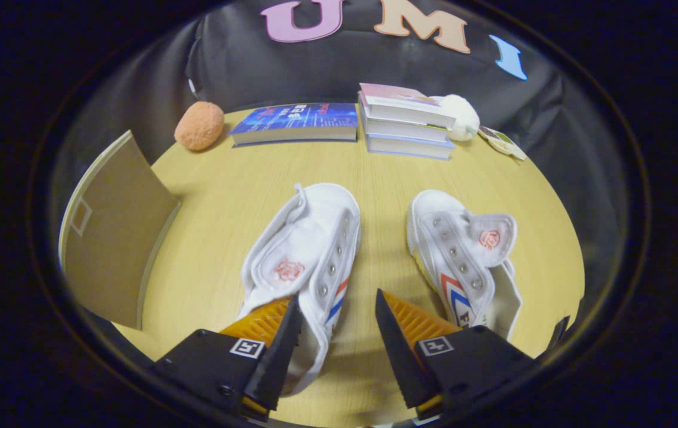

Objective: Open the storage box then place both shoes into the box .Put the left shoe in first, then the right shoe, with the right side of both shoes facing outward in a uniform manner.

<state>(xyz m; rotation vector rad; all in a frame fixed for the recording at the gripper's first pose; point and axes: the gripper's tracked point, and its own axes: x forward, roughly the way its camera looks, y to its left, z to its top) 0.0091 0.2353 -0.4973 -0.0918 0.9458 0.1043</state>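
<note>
Tongs (pixel 339 324) hanging open, straddling left shoe's (pixel 303 261) side wall, likely lining up a grip; right shoe (pixel 461 255) beside, box flap (pixel 116 232) standing open.

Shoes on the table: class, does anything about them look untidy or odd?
Yes. Both white shoes, the left-hand shoe and right-hand shoe, have no laces, only bare eyelets. The right-hand shoe's tongue flops sideways. The open fingers straddle the left-hand shoe's side wall.

I count two white shoes (pixel 306 255) (pixel 464 258), four books — one flat blue book (pixel 297 122) and a stack of three (pixel 407 122) — two plush balls (pixel 199 125) (pixel 461 116), one box flap (pixel 116 232), and my gripper (pixel 339 333) with its fingers spread apart.
</note>
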